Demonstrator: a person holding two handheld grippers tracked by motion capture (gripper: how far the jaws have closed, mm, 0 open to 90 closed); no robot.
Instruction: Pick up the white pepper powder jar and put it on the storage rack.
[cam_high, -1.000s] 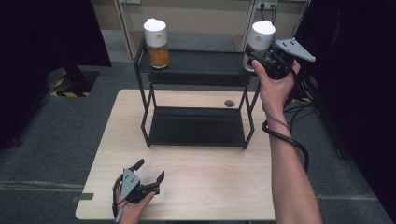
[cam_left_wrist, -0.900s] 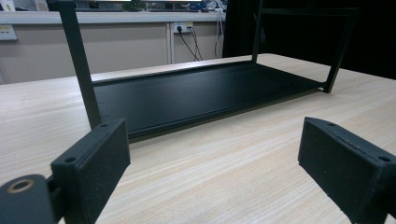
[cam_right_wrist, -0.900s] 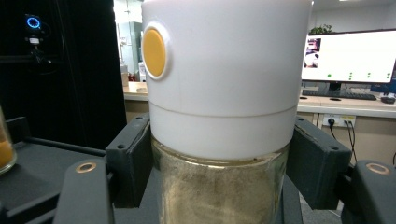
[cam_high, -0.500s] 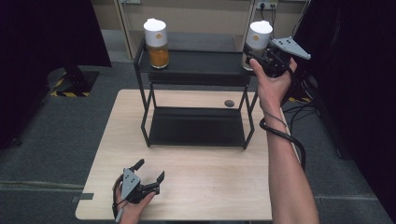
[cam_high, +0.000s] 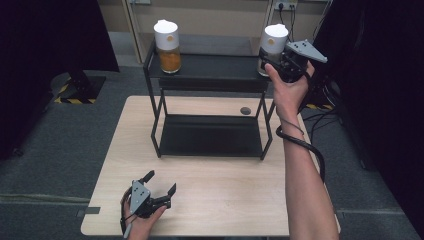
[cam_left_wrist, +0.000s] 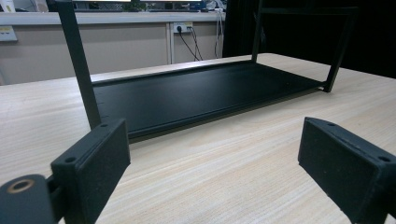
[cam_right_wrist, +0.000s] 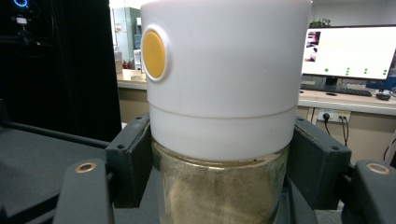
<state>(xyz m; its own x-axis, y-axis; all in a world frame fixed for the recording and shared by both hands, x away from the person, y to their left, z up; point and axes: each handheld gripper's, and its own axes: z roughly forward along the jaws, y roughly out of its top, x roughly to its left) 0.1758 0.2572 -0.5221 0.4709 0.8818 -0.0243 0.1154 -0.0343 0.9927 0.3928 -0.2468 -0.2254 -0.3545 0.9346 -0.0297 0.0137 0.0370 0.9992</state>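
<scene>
Right tongs (cam_high: 270, 62) clamped on a glass jar (cam_high: 270, 50) with a tall white lid, at about 1 o'clock in the high view, on the right end of the top deck of a black two-tier rack (cam_high: 210, 72). In the right gripper view the jar (cam_right_wrist: 224, 116) sits square between the black pads (cam_right_wrist: 130, 158), which press on the glass just under the lid's lower edge; the lid carries a round yellow button on its left face. The contents look like a tan, grainy powder, though the glass is too clouded to name it. Whether the jar's base rests on the deck or has cleared it, I cannot tell. Judgement on handling: glass, so rigid, smooth and breakable; with its fill it is likely fairly heavy for its size, and the tall lid makes it top-heavy. The present hold on the glass below the lid seems sound, since a grip on the lid alone might pull it loose. Keep it upright and set it down gently. A second jar (cam_high: 168, 47), same white lid, orange contents, stands at 11 o'clock on the deck's left end. Left tongs (cam_high: 157, 190) rest at 7 o'clock on the wooden worktop (cam_high: 225, 185), jaws wide apart with nothing between them.
</scene>
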